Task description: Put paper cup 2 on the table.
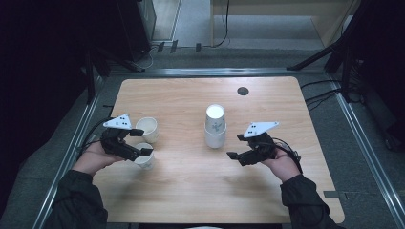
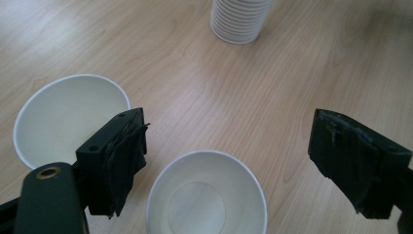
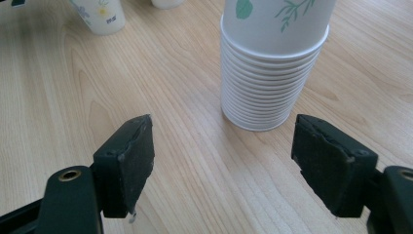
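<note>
- Wooden table holds three paper-cup items: near cup, far cup, cup stack.
- Left gripper sits at about 9 o'clock on the table, just above the near cup; jaws released, wide apart, gripping nothing.
- Left gripper view: near cup stands upright, mouth up, between the two jaws at 6 o'clock, clear of both pads.
- Far cup is at 9 o'clock there, partly behind the left jaw; also upright, just beside the near cup.
- Cup stack shows at 12 o'clock in that view, well apart from both cups.
- Right gripper is at about 3 o'clock on the table, near the stack's base, pointing toward it; jaws released, nothing between them.
- Right gripper view: stack stands upright at 1 o'clock past the jaws, not touched; top cup has a green leaf print.
- A printed cup shows at 11 o'clock in that view.
- Person's hands hold both grippers; dark sleeves enter from 6 o'clock.
</note>
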### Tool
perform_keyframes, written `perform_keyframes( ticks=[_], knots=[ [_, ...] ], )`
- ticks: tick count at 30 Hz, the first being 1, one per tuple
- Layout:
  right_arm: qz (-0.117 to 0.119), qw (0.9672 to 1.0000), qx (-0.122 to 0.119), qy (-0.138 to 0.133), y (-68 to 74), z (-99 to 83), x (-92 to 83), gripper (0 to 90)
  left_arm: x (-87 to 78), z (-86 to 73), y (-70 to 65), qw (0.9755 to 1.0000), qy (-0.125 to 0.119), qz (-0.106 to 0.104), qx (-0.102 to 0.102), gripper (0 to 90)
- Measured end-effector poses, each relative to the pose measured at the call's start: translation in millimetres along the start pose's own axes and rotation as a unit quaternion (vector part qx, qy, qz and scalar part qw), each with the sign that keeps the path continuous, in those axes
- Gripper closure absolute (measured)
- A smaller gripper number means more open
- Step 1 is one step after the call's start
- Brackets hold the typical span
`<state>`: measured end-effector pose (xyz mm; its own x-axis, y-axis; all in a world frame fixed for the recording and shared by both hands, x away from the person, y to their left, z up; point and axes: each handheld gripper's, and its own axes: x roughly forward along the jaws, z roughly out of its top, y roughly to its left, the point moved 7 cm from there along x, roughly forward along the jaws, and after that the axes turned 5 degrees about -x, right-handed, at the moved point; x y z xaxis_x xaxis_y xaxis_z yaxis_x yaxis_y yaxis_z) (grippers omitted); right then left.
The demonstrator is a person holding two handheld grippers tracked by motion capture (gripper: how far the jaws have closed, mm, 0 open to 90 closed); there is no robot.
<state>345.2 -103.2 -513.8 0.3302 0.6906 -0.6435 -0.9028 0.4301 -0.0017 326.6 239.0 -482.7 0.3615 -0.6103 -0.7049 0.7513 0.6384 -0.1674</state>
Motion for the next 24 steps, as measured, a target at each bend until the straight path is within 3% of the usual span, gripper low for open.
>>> perform_keyframes(
  ticks=[5,11,24],
  knots=[
    [0.001,1.0000,0.001,-0.002,0.3,0.4,-0.5,23.7,1.7,10.8,-9.8,1.0000,-0.009,0.000,-0.004,14.5],
    [0.002,1.0000,0.001,-0.001,1.8,0.6,-0.7,23.7,6.9,20.3,-22.2,0.9996,-0.025,-0.016,-0.001,14.5],
    [0.002,1.0000,-0.003,-0.001,3.5,-0.4,-1.1,23.7,30.7,35.7,-42.9,0.9997,-0.022,0.003,-0.003,14.5]
  ],
)
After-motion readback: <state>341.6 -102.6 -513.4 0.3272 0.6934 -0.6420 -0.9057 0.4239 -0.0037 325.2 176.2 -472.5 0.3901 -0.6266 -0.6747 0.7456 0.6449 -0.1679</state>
